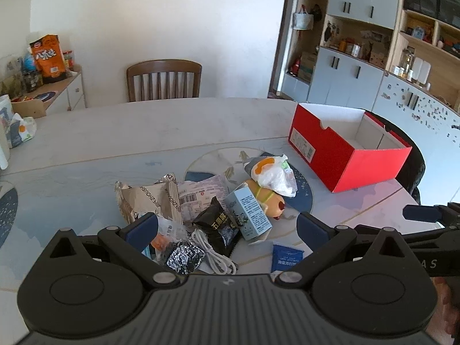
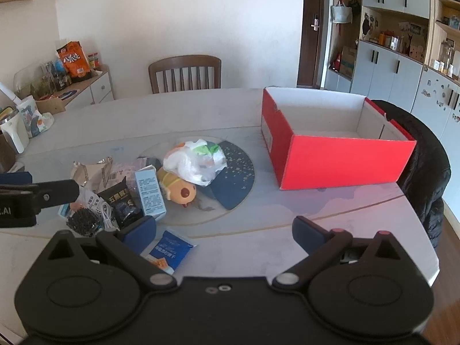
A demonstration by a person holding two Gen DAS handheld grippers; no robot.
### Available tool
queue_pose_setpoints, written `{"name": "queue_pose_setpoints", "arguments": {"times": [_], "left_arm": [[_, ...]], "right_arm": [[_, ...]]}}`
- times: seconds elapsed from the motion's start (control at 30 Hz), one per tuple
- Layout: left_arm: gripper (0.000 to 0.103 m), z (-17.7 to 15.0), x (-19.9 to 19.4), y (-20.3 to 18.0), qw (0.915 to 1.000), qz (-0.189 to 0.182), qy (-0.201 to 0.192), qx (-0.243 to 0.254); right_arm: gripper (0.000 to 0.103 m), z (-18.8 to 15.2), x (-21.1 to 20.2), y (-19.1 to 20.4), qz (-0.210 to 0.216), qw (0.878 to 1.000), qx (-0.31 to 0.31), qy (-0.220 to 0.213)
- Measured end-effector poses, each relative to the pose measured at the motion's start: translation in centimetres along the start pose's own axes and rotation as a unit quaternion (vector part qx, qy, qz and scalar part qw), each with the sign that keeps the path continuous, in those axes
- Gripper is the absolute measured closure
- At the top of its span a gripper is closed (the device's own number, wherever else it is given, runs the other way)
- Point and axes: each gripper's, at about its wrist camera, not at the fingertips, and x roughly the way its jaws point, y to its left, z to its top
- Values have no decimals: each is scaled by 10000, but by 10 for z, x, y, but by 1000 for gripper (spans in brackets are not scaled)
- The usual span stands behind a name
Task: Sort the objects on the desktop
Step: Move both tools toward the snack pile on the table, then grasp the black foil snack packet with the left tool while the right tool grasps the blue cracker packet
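Observation:
A pile of small items lies on the round table: a black snack packet (image 1: pixel 217 228), a light-blue carton (image 1: pixel 249 212), a yellow plush toy (image 1: pixel 270 201), a white plastic bag (image 1: pixel 276 176), a white cable (image 1: pixel 214 254), a foil pack (image 1: pixel 184 256) and a blue sachet (image 1: pixel 287 256). An open red box (image 1: pixel 349 151) stands empty at the right, also in the right wrist view (image 2: pixel 342 158). My left gripper (image 1: pixel 227 228) is open just above the pile's near side. My right gripper (image 2: pixel 224 231) is open above the blue sachet (image 2: pixel 169 248), holding nothing.
A wooden chair (image 1: pixel 164 79) stands behind the table. A dark jacket on a chair (image 2: pixel 422 172) sits behind the red box. A sideboard with snack bags (image 1: pixel 47 57) is at the far left, cabinets at the right. A white appliance (image 2: pixel 13 133) stands on the table's left edge.

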Motion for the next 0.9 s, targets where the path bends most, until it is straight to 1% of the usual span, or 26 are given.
{"name": "queue_pose_setpoints", "arguments": {"times": [0.27, 0.43, 0.57, 0.67, 0.9], "left_arm": [[0, -6, 20, 16, 9994, -226, 106, 225], [0, -15, 35, 25, 9985, -286, 272, 387], [0, -22, 45, 32, 9973, -363, 370, 519], [0, -26, 52, 36, 9962, -415, 446, 627], [1, -30, 60, 43, 9927, -512, 437, 1003]], "right_arm": [[5, -6, 22, 20, 37, 9997, -97, 236], [6, -10, 37, 28, 13, 9990, -115, 434], [8, -13, 49, 32, 27, 9980, -9, 627], [12, -15, 58, 35, 95, 9969, 70, 781], [18, -15, 75, 46, 133, 9944, 144, 1043]]}}
